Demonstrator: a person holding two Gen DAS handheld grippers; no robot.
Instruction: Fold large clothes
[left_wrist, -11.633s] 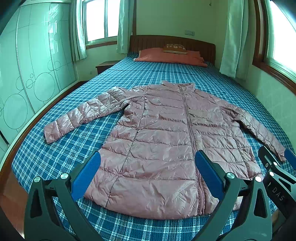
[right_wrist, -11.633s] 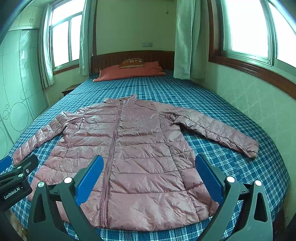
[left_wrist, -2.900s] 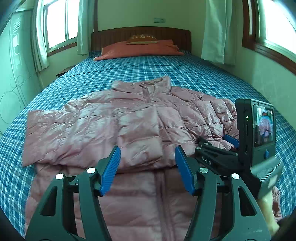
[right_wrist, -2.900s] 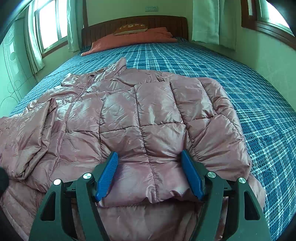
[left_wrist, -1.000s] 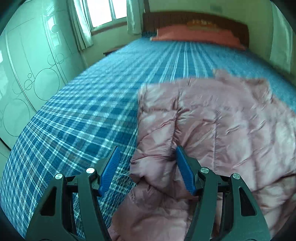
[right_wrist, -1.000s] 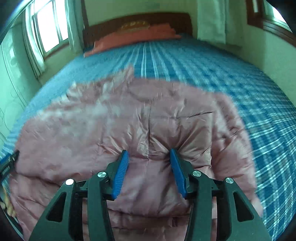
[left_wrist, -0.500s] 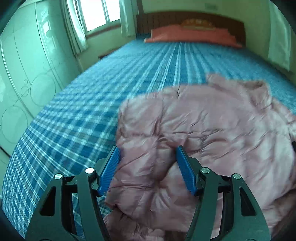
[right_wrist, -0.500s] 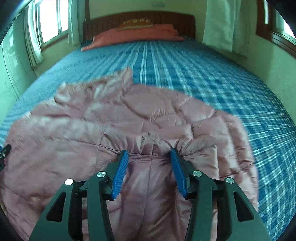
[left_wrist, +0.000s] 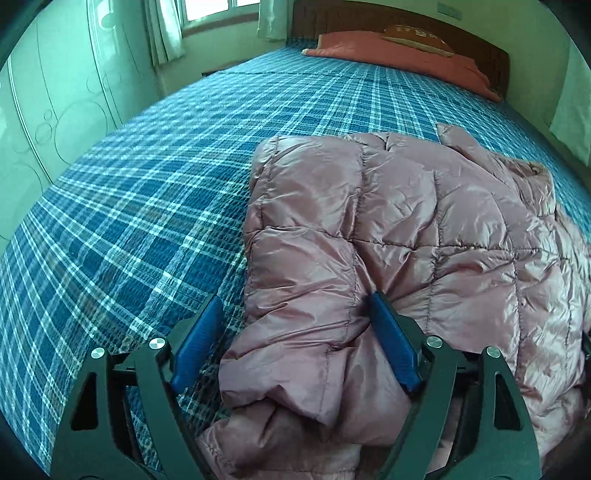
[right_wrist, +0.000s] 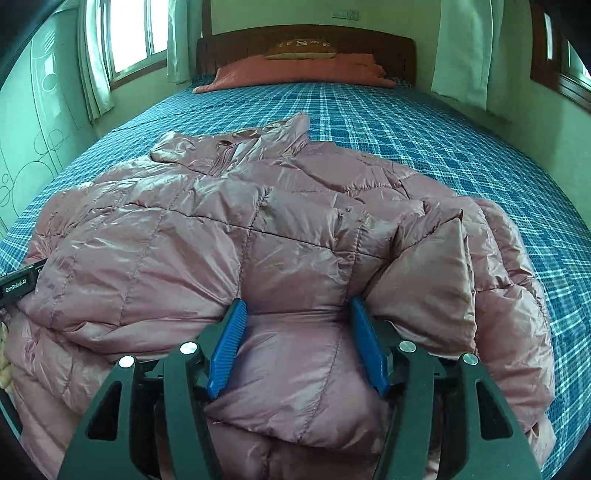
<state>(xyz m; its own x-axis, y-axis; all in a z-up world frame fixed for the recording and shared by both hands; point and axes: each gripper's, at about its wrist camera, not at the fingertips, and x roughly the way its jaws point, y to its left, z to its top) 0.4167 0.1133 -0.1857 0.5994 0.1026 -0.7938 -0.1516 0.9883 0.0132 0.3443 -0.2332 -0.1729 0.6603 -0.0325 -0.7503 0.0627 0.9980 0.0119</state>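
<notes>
A pink quilted puffer jacket (left_wrist: 424, 229) lies folded on the blue plaid bed (left_wrist: 129, 221), collar toward the headboard. My left gripper (left_wrist: 295, 297) sits over the jacket's left folded edge, jaws opening. Its left pad (left_wrist: 197, 343) stands clear of the fabric above the bedspread; the right pad (left_wrist: 393, 343) still touches the fold. In the right wrist view the jacket (right_wrist: 221, 229) fills the foreground. My right gripper (right_wrist: 297, 302) has a puffy fold between both pads, which still bear on it as the jaws open. Part of the left gripper's body (right_wrist: 18, 286) shows at the left edge.
Orange pillows (right_wrist: 295, 70) lie against the wooden headboard (right_wrist: 306, 40) at the far end. A pale wardrobe (left_wrist: 44, 110) stands left of the bed, with curtained windows (right_wrist: 136, 40) behind. Bare bedspread stretches left of and beyond the jacket.
Both pairs of jaws have spread wider. The left gripper's left pad has come off the fabric, and the fold it held has sagged onto the jacket. The jacket lies flatter.
</notes>
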